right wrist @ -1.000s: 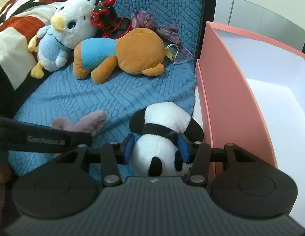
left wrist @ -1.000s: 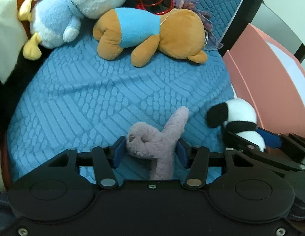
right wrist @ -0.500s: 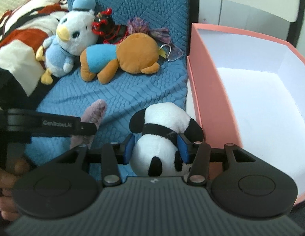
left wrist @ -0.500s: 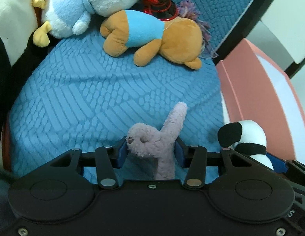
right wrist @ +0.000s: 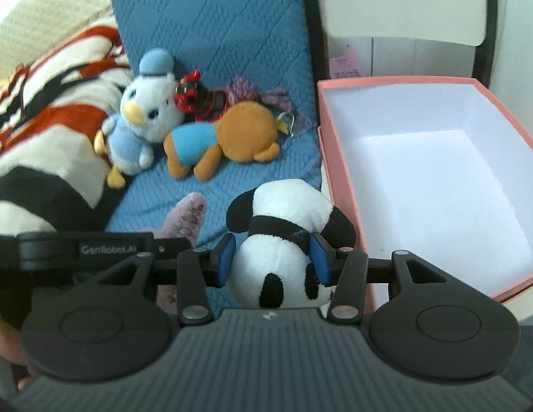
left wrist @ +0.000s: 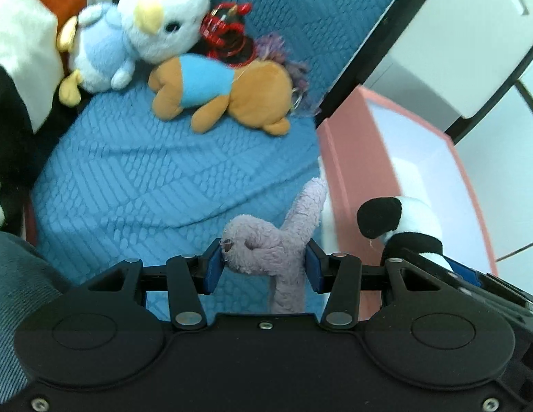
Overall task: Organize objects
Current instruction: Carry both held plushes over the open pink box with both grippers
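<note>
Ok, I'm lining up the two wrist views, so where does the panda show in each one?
Left wrist: the panda is at lower right, clamped in the right gripper, in front of the pink box.
Right wrist: the panda is at bottom centre between the blue pads, just left of the box.
Shared landmark: the orange bear lying on the blue cushion.

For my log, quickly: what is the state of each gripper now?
Left gripper: closed on the purple plush.
Right gripper: closed on the panda plush.
</note>
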`<state>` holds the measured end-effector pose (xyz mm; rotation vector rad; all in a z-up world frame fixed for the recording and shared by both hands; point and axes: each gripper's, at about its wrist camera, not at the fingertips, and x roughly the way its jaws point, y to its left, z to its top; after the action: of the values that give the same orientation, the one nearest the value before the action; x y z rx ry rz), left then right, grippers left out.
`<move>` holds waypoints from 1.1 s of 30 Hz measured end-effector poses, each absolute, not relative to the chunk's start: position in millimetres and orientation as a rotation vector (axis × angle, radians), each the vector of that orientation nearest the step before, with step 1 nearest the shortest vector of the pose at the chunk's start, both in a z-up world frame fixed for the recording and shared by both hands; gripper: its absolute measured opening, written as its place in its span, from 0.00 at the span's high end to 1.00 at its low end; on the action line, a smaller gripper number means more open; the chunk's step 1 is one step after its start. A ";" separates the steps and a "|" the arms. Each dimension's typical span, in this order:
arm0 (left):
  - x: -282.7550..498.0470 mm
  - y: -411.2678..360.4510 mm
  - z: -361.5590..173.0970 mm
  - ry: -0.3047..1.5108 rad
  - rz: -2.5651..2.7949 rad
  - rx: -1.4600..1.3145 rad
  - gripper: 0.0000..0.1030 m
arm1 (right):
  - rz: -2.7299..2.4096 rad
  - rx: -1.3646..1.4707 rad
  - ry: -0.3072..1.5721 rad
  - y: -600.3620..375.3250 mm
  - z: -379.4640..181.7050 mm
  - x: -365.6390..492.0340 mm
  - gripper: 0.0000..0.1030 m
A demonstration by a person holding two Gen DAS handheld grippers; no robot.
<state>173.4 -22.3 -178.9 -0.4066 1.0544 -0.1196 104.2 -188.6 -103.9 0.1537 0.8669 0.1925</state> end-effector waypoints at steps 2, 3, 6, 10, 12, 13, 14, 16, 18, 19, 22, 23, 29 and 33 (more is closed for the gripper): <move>172.3 -26.9 -164.7 1.040 -0.118 -0.404 0.56 | 0.200 0.165 0.857 -194.0 -92.1 104.5 0.52; 172.1 -29.8 -157.3 1.032 -0.121 -0.403 0.56 | 0.207 0.166 0.854 -196.1 -87.1 104.8 0.52; 171.0 -35.6 -136.4 1.000 -0.138 -0.414 0.56 | 0.235 0.149 0.822 -200.1 -70.6 104.8 0.52; 170.7 -43.5 -109.4 0.964 -0.138 -0.421 0.56 | 0.259 0.137 0.796 -206.8 -51.9 103.0 0.52; 171.8 -49.4 -96.1 0.947 -0.145 -0.417 0.56 | 0.273 0.141 0.780 -212.1 -42.8 102.2 0.52; 172.2 -52.4 -90.0 0.938 -0.148 -0.412 0.56 | 0.280 0.142 0.774 -215.1 -38.7 102.2 0.52; 172.0 -55.7 -83.0 0.925 -0.152 -0.408 0.56 | 0.287 0.143 0.767 -218.4 -34.1 102.3 0.51; 172.6 -63.3 -72.2 0.908 -0.170 -0.406 0.55 | 0.298 0.141 0.752 -224.8 -27.4 103.1 0.51; 172.3 -72.2 -63.1 0.899 -0.183 -0.416 0.55 | 0.300 0.139 0.737 -231.5 -20.1 103.8 0.51; 172.0 -76.4 -59.8 0.893 -0.188 -0.418 0.55 | 0.302 0.138 0.730 -235.4 -16.5 103.7 0.51; 172.1 -90.9 -51.6 0.879 -0.201 -0.417 0.55 | 0.302 0.123 0.704 -244.3 -8.0 104.5 0.51; 172.4 -95.5 -48.6 0.877 -0.201 -0.416 0.55 | 0.284 0.094 0.683 -246.3 -5.2 104.3 0.51; 176.2 -121.4 -35.7 0.844 -0.206 -0.391 0.55 | 0.263 0.115 0.676 -271.9 -1.7 115.5 0.51; 183.6 -133.5 -37.2 0.845 -0.208 -0.407 0.55 | 0.256 0.111 0.675 -289.0 -2.5 118.9 0.51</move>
<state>183.6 -133.5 -37.2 -0.4072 0.8450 -0.2084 118.9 -289.0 -2.5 0.1106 0.6753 0.2562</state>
